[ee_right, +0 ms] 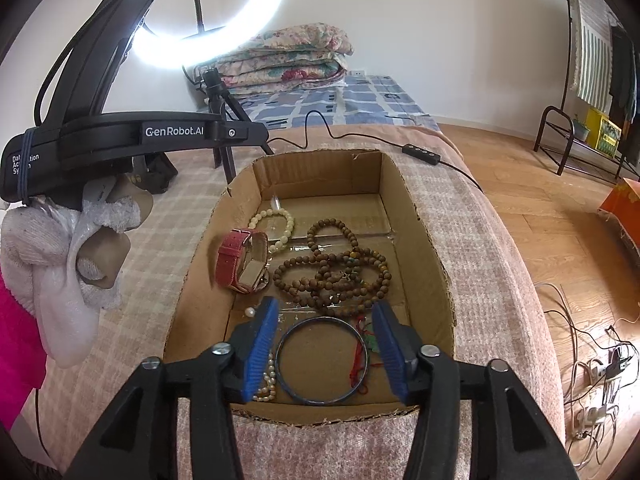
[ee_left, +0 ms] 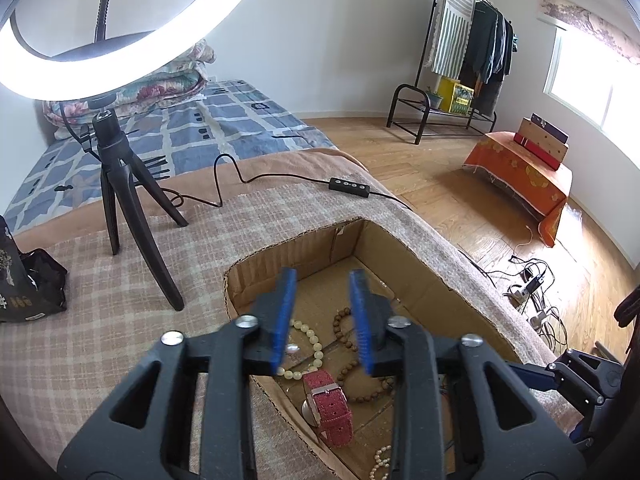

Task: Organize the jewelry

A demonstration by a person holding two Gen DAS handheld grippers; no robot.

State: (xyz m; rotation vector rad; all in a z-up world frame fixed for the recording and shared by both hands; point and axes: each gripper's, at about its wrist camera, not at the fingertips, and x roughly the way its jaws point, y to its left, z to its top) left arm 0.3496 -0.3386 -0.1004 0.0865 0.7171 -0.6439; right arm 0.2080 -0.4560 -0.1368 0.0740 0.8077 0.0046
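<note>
Right gripper (ee_right: 326,354) hangs wide and empty, blue bangle (ee_right: 321,361) flat directly under it in the cardboard box (ee_right: 432,264). Left gripper (ee_left: 322,320) is half-open and empty, above the red watch (ee_left: 329,408).

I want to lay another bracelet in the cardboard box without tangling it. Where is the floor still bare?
The far end of the cardboard box is free, between the back wall and the pale bead bracelet. The middle is crowded: red watch, brown bead strands. The near end holds the blue bangle, a red cord and pearls.
</note>
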